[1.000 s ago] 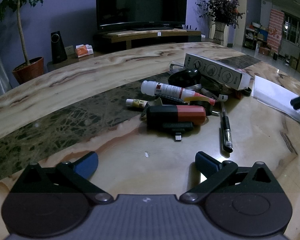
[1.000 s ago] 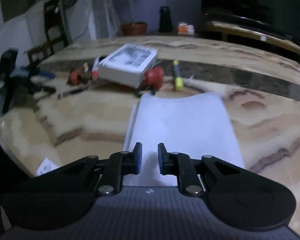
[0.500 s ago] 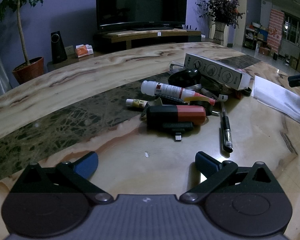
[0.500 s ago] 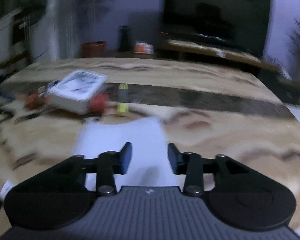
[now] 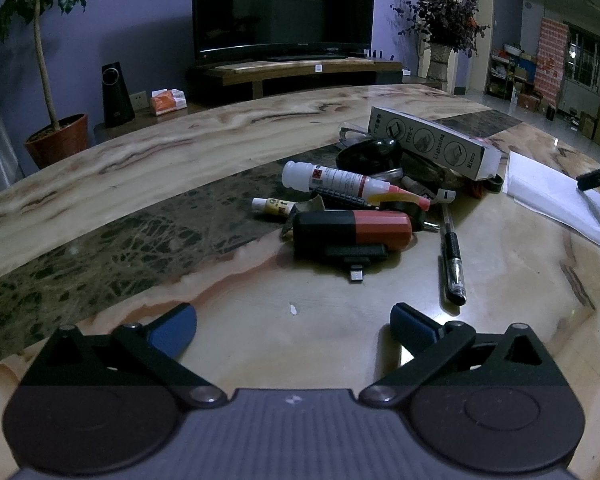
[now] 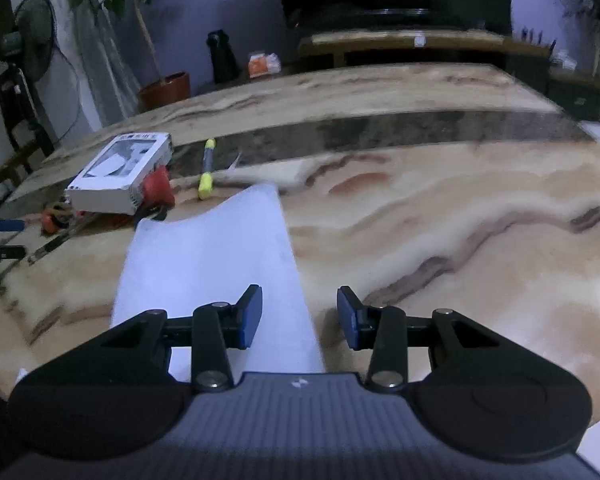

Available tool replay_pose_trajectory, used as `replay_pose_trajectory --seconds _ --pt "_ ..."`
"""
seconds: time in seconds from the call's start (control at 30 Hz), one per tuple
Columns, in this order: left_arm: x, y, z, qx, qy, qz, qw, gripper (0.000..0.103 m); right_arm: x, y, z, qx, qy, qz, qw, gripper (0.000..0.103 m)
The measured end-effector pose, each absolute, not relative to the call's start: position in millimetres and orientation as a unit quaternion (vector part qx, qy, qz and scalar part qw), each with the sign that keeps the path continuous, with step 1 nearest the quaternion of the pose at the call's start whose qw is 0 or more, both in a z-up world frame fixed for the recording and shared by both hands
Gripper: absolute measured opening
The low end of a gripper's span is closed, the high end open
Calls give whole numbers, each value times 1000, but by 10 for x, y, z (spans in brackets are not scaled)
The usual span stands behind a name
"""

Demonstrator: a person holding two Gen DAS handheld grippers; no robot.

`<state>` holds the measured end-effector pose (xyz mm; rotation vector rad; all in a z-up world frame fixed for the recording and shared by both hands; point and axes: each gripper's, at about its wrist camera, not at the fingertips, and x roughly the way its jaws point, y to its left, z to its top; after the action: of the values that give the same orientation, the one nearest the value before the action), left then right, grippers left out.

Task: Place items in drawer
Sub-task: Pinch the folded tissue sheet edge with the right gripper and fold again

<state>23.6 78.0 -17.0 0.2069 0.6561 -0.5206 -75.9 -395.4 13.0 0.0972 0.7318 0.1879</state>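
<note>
From the left wrist camera we see our left gripper [image 5: 293, 322] low over the marble table [image 5: 140, 168] with its blue-padded fingers [image 5: 410, 326] spread wide and nothing between them; ahead of it lies a heap of small items near the table's middle. Closest to us in that heap is a black-and-red device [image 5: 352, 230] with a small plug sticking out toward us; a black pen [image 5: 452, 258] lies just to its right, pointing toward us; behind the device a white glue bottle [image 5: 332, 178] with a red nozzle lies on its side, and a small white tube [image 5: 272, 206] sits to the left of it. Farther back a long white box [image 5: 432, 146] printed with round icons rests tilted on the pile, beside a dark rounded object we cannot identify. At the right edge a white sheet of paper [image 5: 556, 196] lies on the table, and a dark tip, probably of our other gripper, reaches in over it.

From the right wrist camera, somewhat blurred, we see our right gripper [image 6: 299, 316] with its fingers [image 6: 250, 316] parted to a moderate gap and empty; the left finger is over the same white sheet of paper [image 6: 208, 256], the right one over bare marble beside the sheet's edge; whether the fingers touch the sheet we cannot tell. Beyond the paper stands the white box [image 6: 120, 172], with a red object [image 6: 158, 192] touching its near corner and a yellow marker [image 6: 206, 176] just to the right. We see no drawer in either view.
</note>
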Motion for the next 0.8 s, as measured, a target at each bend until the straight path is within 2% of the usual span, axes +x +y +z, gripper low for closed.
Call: replay_pose_trajectory --seconds 0.07,0.13,0.17,0.2,0.23,0.27,0.43,0.67,0.8 --pt "236 779 -170 100 318 -252 908 103 -752 -3994 100 54 363 98 925 49" --pt "236 780 -170 100 318 -252 908 103 -761 -3974 73 46 367 100 924 49" --pt "236 779 -170 100 318 -252 908 103 -773 -3932 62 35 366 99 925 46" --pt "236 779 -170 100 318 -252 908 103 -786 -3890 50 23 366 98 925 40" --pt "237 779 -170 100 318 -252 908 103 -799 -3847 39 11 366 97 926 15" --pt "237 779 -170 100 318 -252 908 103 -797 -3841 36 10 369 98 924 2" --pt "237 779 -170 100 318 -252 908 103 -824 -3764 52 -10 366 103 925 1" --pt "237 779 -171 100 318 -252 908 103 -987 -3534 304 -50 300 113 946 1" --pt "237 778 -171 100 318 -252 908 103 -1041 -3354 299 -102 295 136 940 1"
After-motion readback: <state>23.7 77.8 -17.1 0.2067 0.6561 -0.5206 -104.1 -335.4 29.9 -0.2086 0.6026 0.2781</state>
